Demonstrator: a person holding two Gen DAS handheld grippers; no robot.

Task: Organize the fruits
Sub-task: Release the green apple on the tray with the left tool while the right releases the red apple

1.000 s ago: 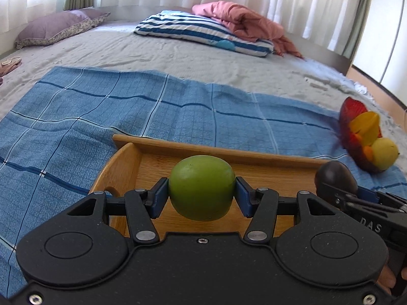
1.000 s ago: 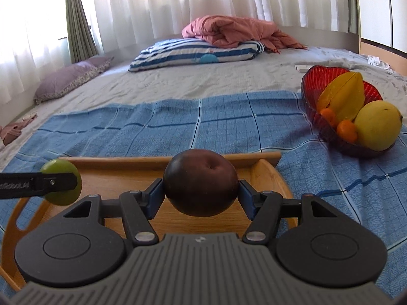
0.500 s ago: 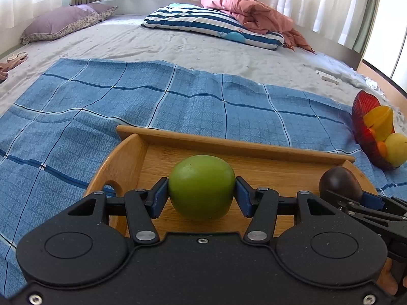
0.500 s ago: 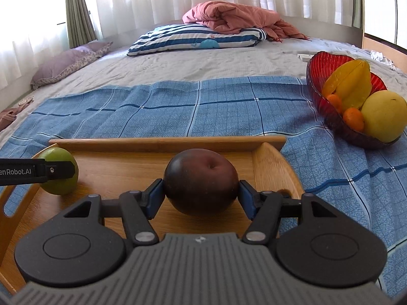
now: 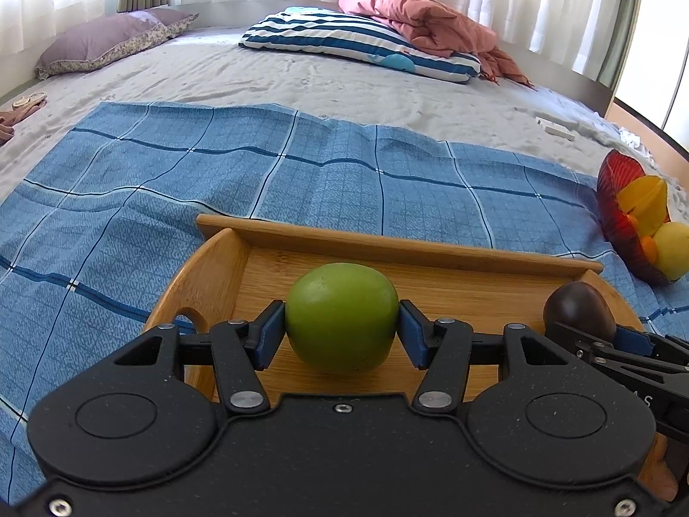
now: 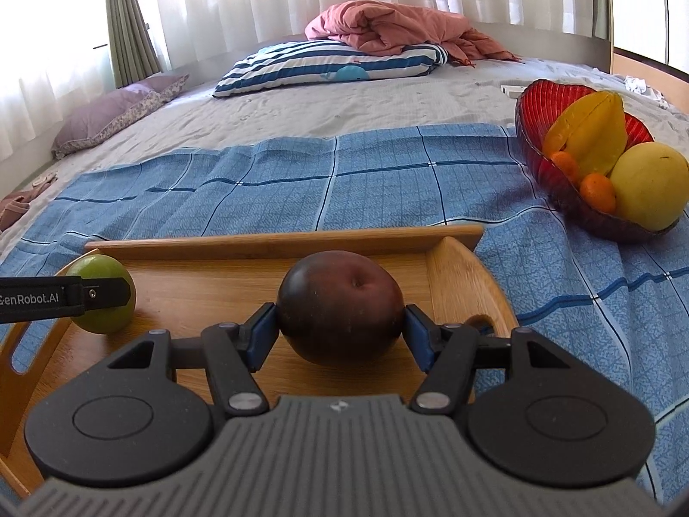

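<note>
Matte black left gripper (image 5: 341,336) with blue pads (image 5: 268,336) and silver screws; right gripper (image 6: 340,336) ribbed grey, blue-padded.

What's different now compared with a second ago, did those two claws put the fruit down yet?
Both fruits came down to the wooden tray. The left gripper still clamps the round green fruit, and the right gripper still clamps the dark brown fruit. Neither is released. The red bowl of yellow and orange fruit stayed put.

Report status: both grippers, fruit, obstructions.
Left gripper shut on green fruit, right gripper shut on dark fruit. Both low over wooden tray. Nothing else on tray.
</note>
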